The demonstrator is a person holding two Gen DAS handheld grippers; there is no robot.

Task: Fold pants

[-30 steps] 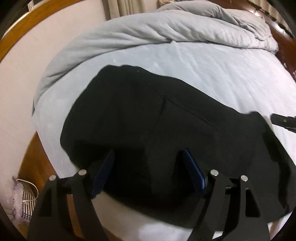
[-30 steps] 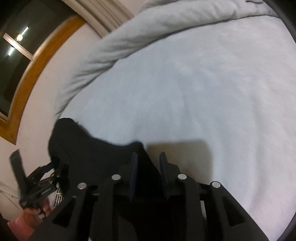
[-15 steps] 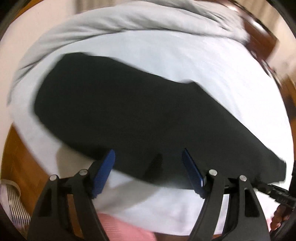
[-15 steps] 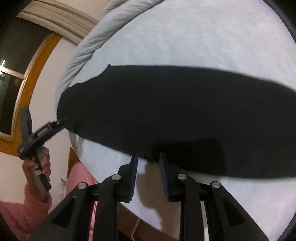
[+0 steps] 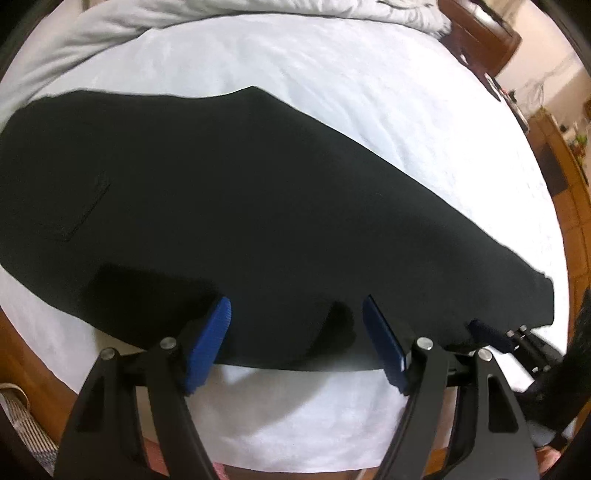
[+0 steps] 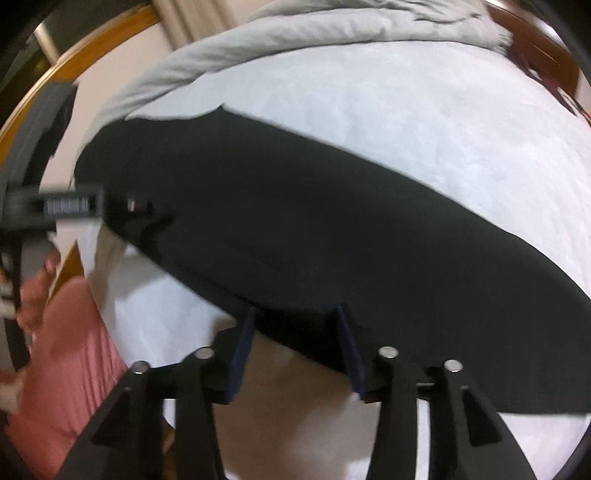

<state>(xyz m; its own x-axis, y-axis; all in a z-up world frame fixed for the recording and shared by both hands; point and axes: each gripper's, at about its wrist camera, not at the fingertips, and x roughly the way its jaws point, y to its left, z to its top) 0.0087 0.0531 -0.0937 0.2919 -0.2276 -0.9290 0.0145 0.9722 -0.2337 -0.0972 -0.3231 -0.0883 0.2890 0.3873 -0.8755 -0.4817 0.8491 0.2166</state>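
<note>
— So where did the pants [image 5: 258, 206] lie against the claws?

— Flat on the bed [image 5: 369, 81], a long black strip. The left gripper [image 5: 295, 332] hung over the near edge with its blue pads [image 5: 208, 345] spread wide and nothing pinched between them. The cloth simply lay below the gap.

— And the right gripper [image 6: 295, 347]?

— Its jaws were opening. The near hem of the pants showed between the pads, but they stood clear of it on both sides, so it was released, not gripping.

— Could each camera see the other claw?

— Yes. In the left view the right gripper's tip sat at the far right, by the narrow end of the pants. In the right view the left one was a blur at the left, by the wide end, with a hand [image 6: 37, 288] and a pink sleeve [image 6: 70, 354] below it.

— Any writing?

— A pale label on that blurred tool, too smeared to read. None on the pants; only a stitched pocket outline near the wide end.

— Which way did they run?

— Long axis across the bed, wide end at the left, tapering down to the right. A grey duvet [image 6: 295, 33] was bunched behind them.
</note>
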